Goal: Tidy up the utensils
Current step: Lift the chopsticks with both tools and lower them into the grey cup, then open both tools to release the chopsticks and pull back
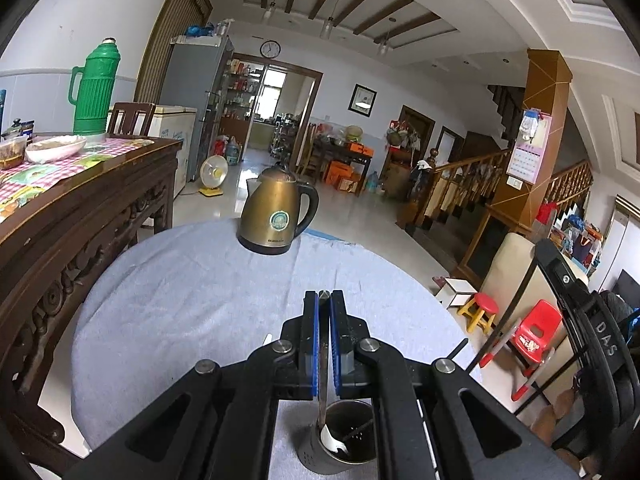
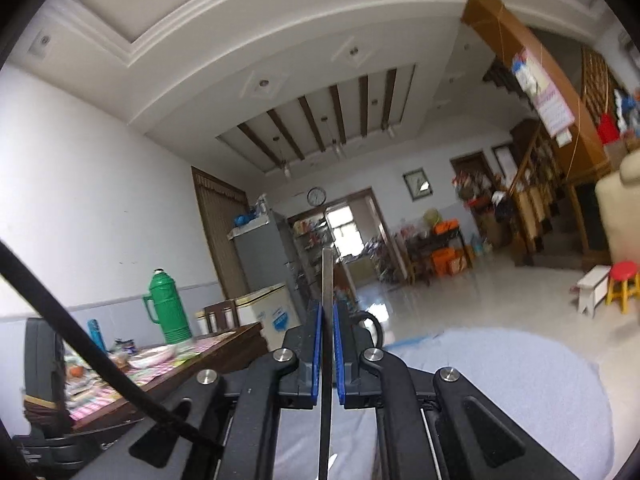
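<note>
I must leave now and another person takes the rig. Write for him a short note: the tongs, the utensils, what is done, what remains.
Left tongs: shut on a utensil whose white end hangs in the metal holder cup on the grey-clothed table.
Right tongs: shut on a flat metal utensil, held upright in the air.
Done: both utensils picked up; the left one is partly in the cup.
Left: release the left one, then bring the right one to the cup.
</note>
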`<control>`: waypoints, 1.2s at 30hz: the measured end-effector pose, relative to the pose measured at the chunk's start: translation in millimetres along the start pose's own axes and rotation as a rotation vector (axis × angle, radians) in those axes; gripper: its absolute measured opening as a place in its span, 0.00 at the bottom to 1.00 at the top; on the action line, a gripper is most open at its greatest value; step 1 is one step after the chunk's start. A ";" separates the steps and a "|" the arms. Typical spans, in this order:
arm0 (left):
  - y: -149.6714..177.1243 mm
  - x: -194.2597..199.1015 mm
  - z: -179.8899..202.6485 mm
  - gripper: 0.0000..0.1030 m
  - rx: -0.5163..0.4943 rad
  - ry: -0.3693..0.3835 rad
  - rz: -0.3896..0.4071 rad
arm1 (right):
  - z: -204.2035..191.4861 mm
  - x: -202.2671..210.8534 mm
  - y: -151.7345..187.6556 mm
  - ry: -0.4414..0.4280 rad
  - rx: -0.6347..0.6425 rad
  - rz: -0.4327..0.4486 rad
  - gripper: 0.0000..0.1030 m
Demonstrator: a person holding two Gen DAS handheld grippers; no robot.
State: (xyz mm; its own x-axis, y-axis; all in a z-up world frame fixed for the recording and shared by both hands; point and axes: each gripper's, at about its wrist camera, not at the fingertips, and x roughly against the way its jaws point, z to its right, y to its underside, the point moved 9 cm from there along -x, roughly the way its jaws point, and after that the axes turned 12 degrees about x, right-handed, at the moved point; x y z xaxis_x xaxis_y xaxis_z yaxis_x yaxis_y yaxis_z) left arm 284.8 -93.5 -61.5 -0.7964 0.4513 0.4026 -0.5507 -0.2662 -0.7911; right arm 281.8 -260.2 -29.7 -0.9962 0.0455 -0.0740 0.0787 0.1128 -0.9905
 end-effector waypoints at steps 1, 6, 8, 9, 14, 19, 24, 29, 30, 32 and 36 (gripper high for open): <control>1.6 -0.2 0.1 0.05 -0.001 0.000 -0.005 | -3.3 -2.0 4.8 0.014 0.033 -0.002 0.06; 6.4 2.4 -1.6 0.06 -0.021 -0.006 -0.024 | -19.1 -12.8 46.1 0.005 0.111 -0.099 0.06; 8.0 3.6 -2.9 0.06 -0.026 -0.004 -0.035 | -20.9 -12.4 60.3 -0.012 0.107 -0.143 0.07; 7.9 5.2 -5.9 0.06 -0.033 -0.010 -0.037 | -20.9 -13.2 67.2 -0.029 0.097 -0.178 0.08; 9.1 15.4 -14.9 0.11 -0.034 0.000 -0.040 | -0.1 0.0 82.5 -0.036 0.017 -0.265 0.57; 5.7 35.1 -27.6 0.34 -0.047 -0.023 0.009 | 23.9 27.8 75.1 -0.007 -0.008 -0.246 0.60; 2.8 53.0 -53.4 0.54 -0.014 -0.079 0.037 | 54.0 48.7 73.6 0.063 -0.011 -0.267 0.60; 6.9 61.4 -82.4 0.60 0.038 -0.148 0.017 | 84.9 67.7 76.0 0.128 -0.043 -0.300 0.60; 9.0 62.5 -87.6 0.60 0.053 -0.158 0.008 | 90.2 71.7 76.7 0.139 -0.049 -0.306 0.60; 11.5 65.4 -96.1 0.62 0.067 -0.180 -0.003 | 103.3 81.6 77.0 0.160 -0.072 -0.315 0.60; 26.0 73.9 -111.2 0.66 0.071 -0.230 -0.036 | 124.8 105.4 74.5 0.204 -0.102 -0.319 0.60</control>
State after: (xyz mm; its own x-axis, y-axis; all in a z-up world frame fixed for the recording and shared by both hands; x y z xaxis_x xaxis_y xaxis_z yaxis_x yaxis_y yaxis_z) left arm 239.4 27.7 -103.6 -0.8074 0.2579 0.5307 -0.5896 -0.3166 -0.7431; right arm 178.1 -370.8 -125.7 -0.9443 0.1873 0.2706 -0.2205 0.2503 -0.9427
